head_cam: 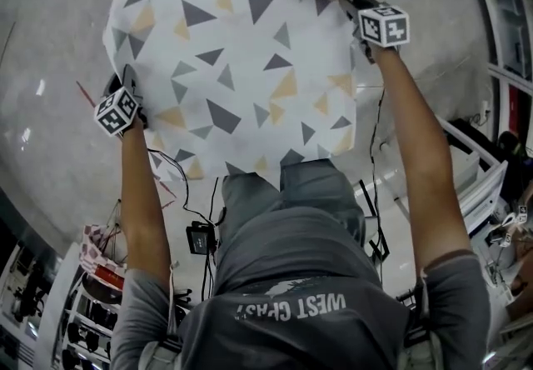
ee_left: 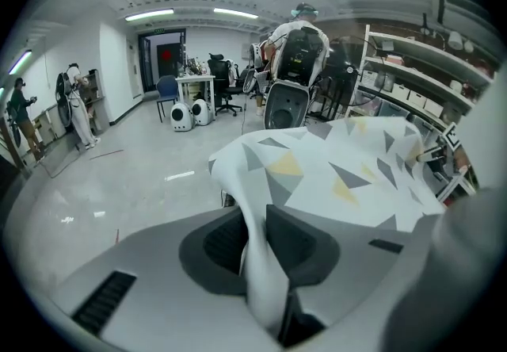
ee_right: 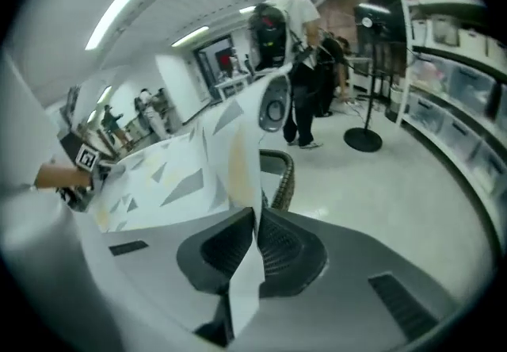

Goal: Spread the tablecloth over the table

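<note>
While our left gripper (ee_left: 255,251) clamps one edge of the tablecloth (head_cam: 241,60), our right gripper (ee_right: 255,243) pinches the opposite edge, with it stretched between them.

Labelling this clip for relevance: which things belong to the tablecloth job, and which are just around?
In the job: tablecloth, left gripper and right gripper, both shut on its edge.
Just around: office chair, storage shelves, pedestal fan.
</note>
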The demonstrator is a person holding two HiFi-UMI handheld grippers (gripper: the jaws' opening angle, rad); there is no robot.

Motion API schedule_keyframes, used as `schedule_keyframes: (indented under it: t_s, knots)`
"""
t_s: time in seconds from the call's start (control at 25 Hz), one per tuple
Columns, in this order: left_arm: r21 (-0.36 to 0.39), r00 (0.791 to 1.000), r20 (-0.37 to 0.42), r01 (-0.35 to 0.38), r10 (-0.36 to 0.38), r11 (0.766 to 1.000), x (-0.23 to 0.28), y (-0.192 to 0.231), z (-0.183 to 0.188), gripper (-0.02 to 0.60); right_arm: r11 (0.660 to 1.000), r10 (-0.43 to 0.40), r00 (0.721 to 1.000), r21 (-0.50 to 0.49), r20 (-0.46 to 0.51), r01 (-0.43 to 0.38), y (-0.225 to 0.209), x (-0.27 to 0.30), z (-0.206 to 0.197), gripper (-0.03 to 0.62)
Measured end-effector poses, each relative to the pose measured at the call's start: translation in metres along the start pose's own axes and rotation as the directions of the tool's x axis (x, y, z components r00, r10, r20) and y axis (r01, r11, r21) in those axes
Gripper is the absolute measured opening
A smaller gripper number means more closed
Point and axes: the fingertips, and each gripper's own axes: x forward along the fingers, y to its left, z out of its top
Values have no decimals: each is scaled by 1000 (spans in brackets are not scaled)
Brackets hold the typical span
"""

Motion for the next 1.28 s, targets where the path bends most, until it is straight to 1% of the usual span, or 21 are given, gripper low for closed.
schedule_keyframes:
  t_s: [0.08,0.2,0.32,0.48,0.6,0.72,0.8,0.84,0.96,1.08,1.2,1.28]
  knots:
    - [7,1000,1,-3,3,1000,1,-1,1,67,995,-20,1000,101,-17,22,-16,11,4,23]
    - [17,1000,-7,-19,19,1000,1,1,1,67,983,-24,998,182,-62,35,-30,29,-4,32]
    - [22,1000,-18,-23,23,999,6,2,-2,67,974,-27,997,225,-69,42,-39,35,-9,37]
    - [14,999,-46,-25,25,1000,14,6,-9,74,969,-51,997,240,-65,65,-44,35,-10,44]
    - [4,999,-54,-3,4,1000,21,6,-14,79,963,-76,995,254,-61,89,-46,33,-10,54]
    - [31,998,-49,-22,24,999,19,10,-15,131,958,-123,990,251,-69,136,-50,26,-14,83]
    - [56,997,-55,-45,48,997,14,17,-17,196,958,-157,984,230,-79,171,-54,17,-20,117]
    - [66,997,-52,-51,54,997,10,19,-18,204,959,-168,983,216,-81,181,-54,13,-23,120]
    - [80,998,-21,-50,52,996,-7,22,-12,204,966,-185,980,169,-75,195,-48,-5,-26,135]
    - [94,999,32,-39,36,995,-30,16,1,204,973,-198,980,114,-33,200,-30,-28,-19,141]
    - [100,993,114,-4,-7,995,-61,-2,22,204,978,-194,980,84,44,190,5,-59,-2,141]
    - [104,983,176,42,-60,994,-85,-21,40,202,984,-170,978,74,118,162,39,-81,16,130]
